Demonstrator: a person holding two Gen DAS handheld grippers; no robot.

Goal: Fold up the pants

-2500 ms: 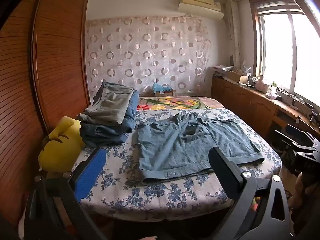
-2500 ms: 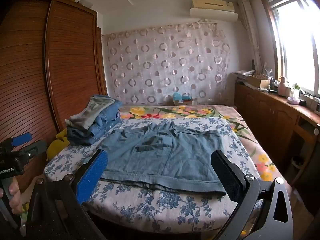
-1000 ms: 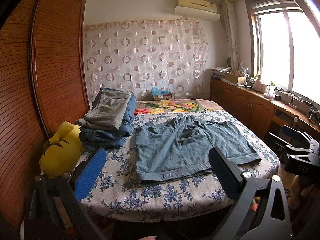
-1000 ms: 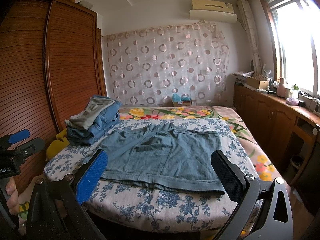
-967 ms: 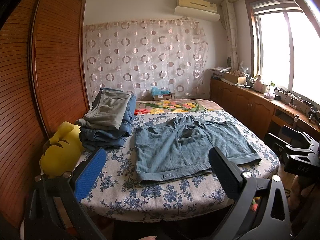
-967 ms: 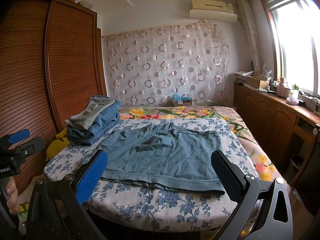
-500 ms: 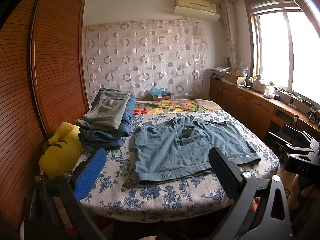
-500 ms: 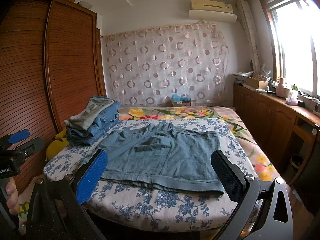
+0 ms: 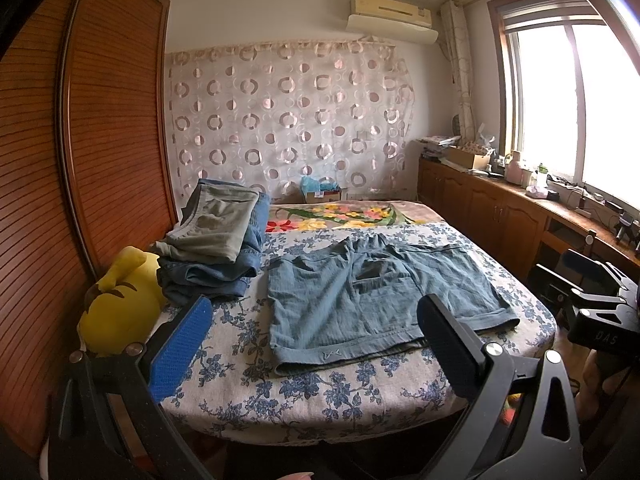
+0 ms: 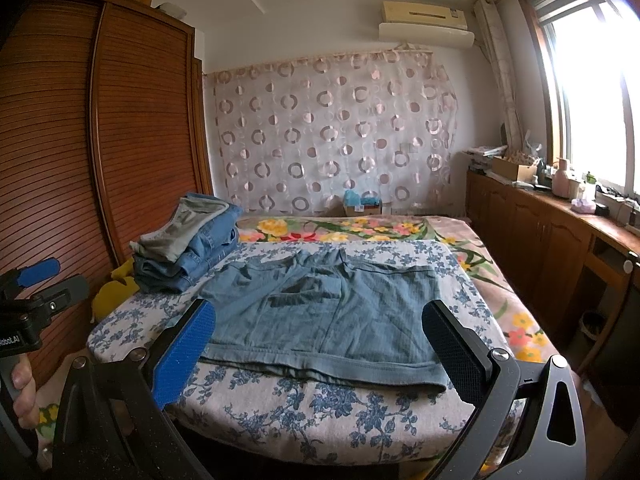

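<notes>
- The pants [image 9: 372, 300], a short blue-grey pair, lie spread flat on the floral sheet [image 9: 248, 376] at the near end of the bed, one hem edge toward the cameras, legs side by side, a pocket patch showing on top.
- Laid out flat like this, they look ready for a first fold; nothing is doubled over yet, so my read is the folding has not begun.
- Left gripper [image 9: 316, 348]: jaws wide apart, holding nothing, hanging off the foot of the bed, short of the near hem.
- Right gripper [image 10: 320, 344]: jaws spread just as wide, empty too, and in its view the near hem runs between the fingers, though the tool is not touching cloth.
- From the left view the pants sit ahead and a bit right of centre; from the right view they sit squarely ahead.
- Both tools facing the hem from the bed's foot suggests a two-corner pickup is being lined up.
- Beside the pants, toward the wardrobe, a stack of folded clothes [image 9: 216, 252] rests on the sheet, likely the finished pile, near the pants but apart from them.
- A yellow plush toy [image 9: 120, 312] sits wedged between that stack and the wardrobe [image 9: 80, 160].
- Beyond, a flowered blanket [image 9: 340, 216] covers the far half of the bed.
</notes>
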